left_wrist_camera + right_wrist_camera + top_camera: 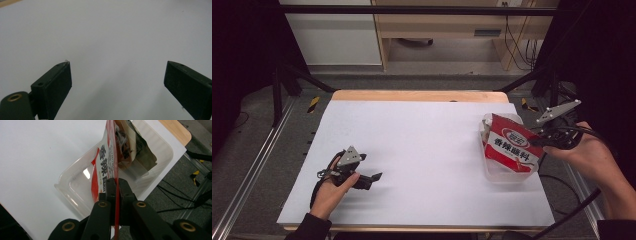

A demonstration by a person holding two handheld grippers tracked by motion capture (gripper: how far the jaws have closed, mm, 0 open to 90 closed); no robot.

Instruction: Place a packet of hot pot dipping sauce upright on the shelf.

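Red-and-white sauce packet (pixel 510 145) clamped edge-on in right gripper (pixel 115 185) fingers; left gripper (pixel 117 80) fingers apart.

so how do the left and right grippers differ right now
The left gripper has its jaws spread wide with nothing between them; the right gripper is shut on the edge of a red packet. The left rests low on the white table cover; the right holds its packet over a clear plastic tray. Both are black, hand-held and two-jawed.

White table cover (pixel 412 150), wooden cabinet (pixel 437 25) behind.
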